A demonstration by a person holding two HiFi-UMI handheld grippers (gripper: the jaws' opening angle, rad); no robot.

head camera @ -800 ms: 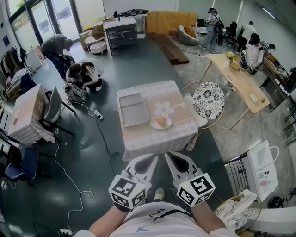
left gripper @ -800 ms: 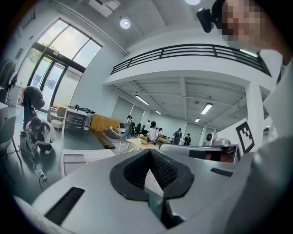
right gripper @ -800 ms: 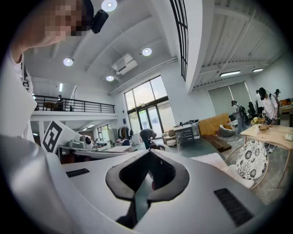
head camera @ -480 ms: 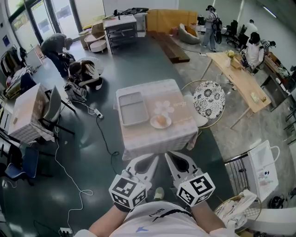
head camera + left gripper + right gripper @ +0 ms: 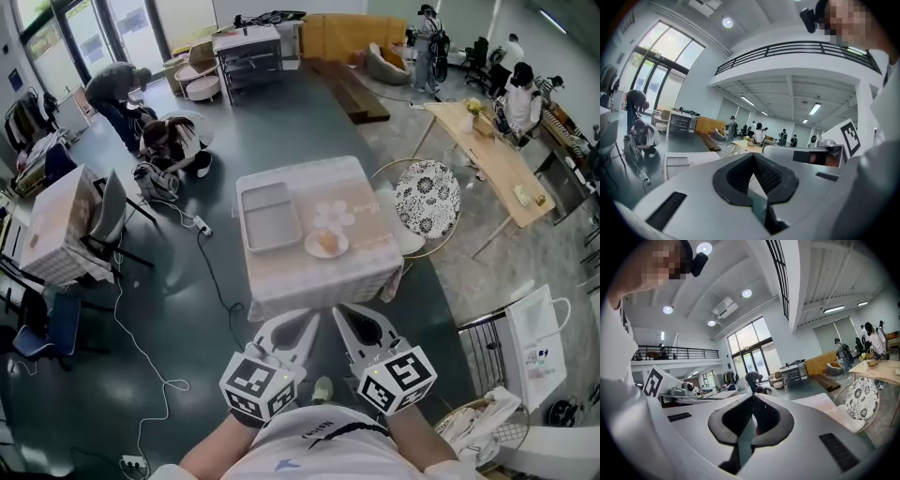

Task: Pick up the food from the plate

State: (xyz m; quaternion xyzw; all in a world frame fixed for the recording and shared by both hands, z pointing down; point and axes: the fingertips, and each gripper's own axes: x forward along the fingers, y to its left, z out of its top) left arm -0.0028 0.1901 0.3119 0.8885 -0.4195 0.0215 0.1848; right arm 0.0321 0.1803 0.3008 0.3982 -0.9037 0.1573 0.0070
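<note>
We judge that the task has barely started. The food (image 5: 327, 242), a single round golden-brown piece that looks like a bun or pastry, lies on the plate (image 5: 310, 249), and nothing has been lifted. The plate stands on the near right part of the cloth-covered worktop (image 5: 319, 277), well ahead of us, and both tools are held close to our body, far short of it. The left tool (image 5: 294, 322) is closed, its two dark pads meeting at the tip with nothing between them. The right tool (image 5: 360, 321) is closed in the same way and is also empty. Both point roughly level toward the worktop. Everything is left to do: walk up, open one tool, bring it down over the food, close on it and raise it clear of the plate. As for the containers, the plate holds only that one piece. A grey rectangular tray (image 5: 270, 217) lies just left of the plate and a little farther back, apart from it, and we see nothing in it. A chair (image 5: 424, 201) with a patterned seat stands at the worktop's right side.
</note>
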